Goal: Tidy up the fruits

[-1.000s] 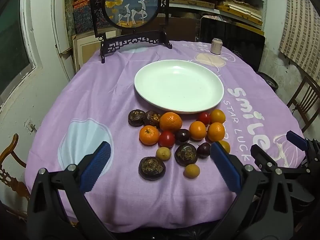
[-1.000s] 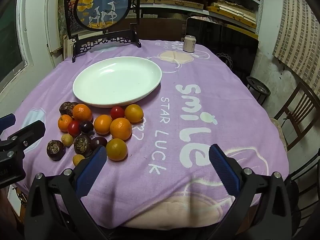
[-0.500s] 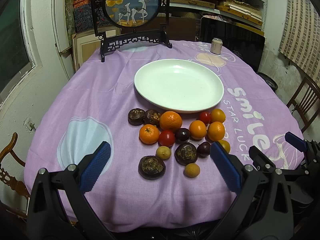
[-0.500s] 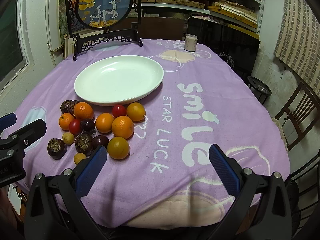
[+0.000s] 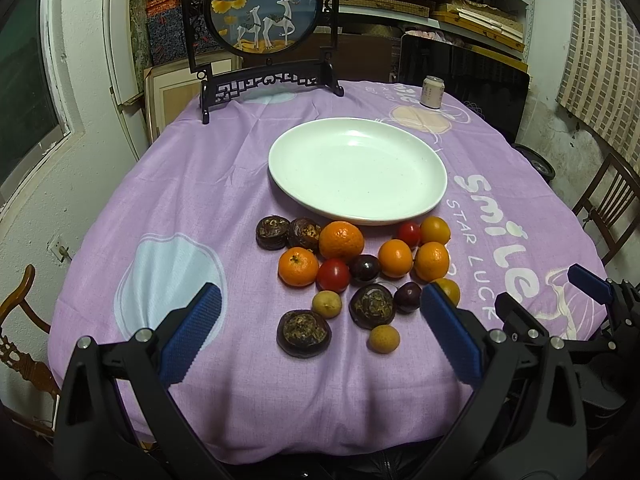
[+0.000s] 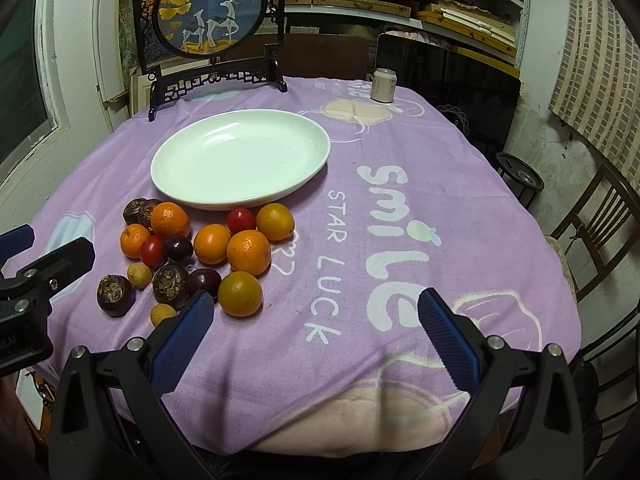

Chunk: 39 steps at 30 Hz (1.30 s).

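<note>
An empty white plate (image 5: 356, 172) sits mid-table; it also shows in the right wrist view (image 6: 240, 160). In front of it lies a pile of fruit: several oranges (image 5: 341, 240) (image 6: 248, 252), red tomatoes (image 5: 333, 274), dark plums (image 5: 365, 267), dark wrinkled fruits (image 5: 303, 333) (image 6: 116, 294) and small yellow fruits (image 5: 384, 339). My left gripper (image 5: 320, 336) is open and empty, low at the near table edge just before the pile. My right gripper (image 6: 316, 340) is open and empty, to the right of the pile, above the cloth.
A purple "smile" tablecloth (image 6: 400, 216) covers the round table. A framed deer ornament on a black stand (image 5: 264, 32) and a can (image 5: 432, 92) stand at the far edge. Wooden chairs (image 6: 592, 232) stand to the right and left. Shelves fill the back wall.
Both grippers have crept slightly forward toward the fruit; the right view has shifted a little so the pile sits closer. Nothing was grasped.
</note>
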Tool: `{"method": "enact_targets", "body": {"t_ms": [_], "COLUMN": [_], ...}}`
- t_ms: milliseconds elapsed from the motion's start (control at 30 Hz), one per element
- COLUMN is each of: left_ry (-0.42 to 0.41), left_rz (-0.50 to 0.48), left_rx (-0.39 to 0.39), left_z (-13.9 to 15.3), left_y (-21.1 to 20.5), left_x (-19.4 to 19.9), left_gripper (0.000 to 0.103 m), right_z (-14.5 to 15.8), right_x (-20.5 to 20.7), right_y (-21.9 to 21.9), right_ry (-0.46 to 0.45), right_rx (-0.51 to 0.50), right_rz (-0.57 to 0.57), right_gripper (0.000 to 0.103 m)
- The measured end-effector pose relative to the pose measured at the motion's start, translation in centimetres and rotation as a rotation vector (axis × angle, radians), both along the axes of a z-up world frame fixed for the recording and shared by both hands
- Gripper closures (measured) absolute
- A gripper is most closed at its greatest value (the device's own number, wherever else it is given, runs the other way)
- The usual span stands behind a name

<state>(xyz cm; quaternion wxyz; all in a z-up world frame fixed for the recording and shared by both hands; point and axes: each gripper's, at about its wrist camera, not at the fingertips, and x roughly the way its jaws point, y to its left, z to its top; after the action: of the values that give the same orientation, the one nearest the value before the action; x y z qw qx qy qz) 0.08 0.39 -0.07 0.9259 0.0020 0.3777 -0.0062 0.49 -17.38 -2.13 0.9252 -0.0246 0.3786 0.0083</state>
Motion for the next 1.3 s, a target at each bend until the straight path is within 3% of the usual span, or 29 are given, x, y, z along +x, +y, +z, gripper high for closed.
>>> {"method": "enact_targets", "body": {"t_ms": [1300], "left_ry": [0.003], "left_rz": [0.000], "left_rx": [-0.004], "left_z": [-0.05], "left_y": [0.06], "left_x": [0.04], "left_gripper": [0.002], "right_z": [-0.47], "right_x": [-0.22], "right_y": [0.37], "right_ry": [0.005], "right_rx": [0.001], "right_rz": [0.005], "right_gripper": [0.001]}}
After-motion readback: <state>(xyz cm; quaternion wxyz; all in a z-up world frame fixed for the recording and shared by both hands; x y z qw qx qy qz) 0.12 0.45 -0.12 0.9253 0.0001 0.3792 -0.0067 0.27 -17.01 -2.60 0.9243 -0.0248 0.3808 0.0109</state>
